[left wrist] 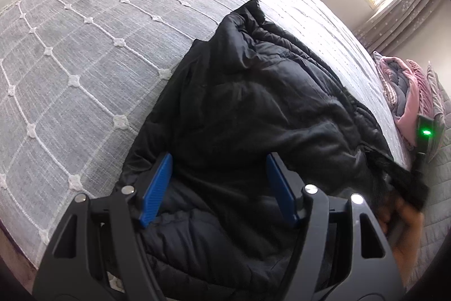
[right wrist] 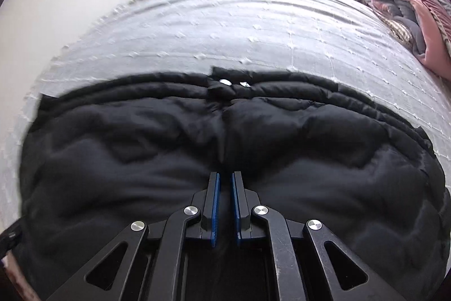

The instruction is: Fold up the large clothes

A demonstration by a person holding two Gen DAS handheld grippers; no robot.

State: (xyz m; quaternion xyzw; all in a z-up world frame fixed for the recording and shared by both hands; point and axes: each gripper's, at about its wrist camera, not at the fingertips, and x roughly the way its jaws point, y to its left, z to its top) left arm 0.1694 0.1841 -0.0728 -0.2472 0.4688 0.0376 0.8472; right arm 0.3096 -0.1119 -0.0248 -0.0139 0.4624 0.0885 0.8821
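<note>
One big black coat [left wrist: 253, 109] lies on the grey bed [left wrist: 84, 47], puffy and partly bunched up. Its long side runs from near the person toward the far end of the bed in the left view. The left claw [left wrist: 220, 188] hangs just above the near end with its blue pads wide apart, gripping nothing. The right claw [right wrist: 224, 202] is squeezed nearly shut right at the coat's middle seam; whether it pinches cloth, I cannot tell. I think the right claw is the one placed to lift and fold.
</note>
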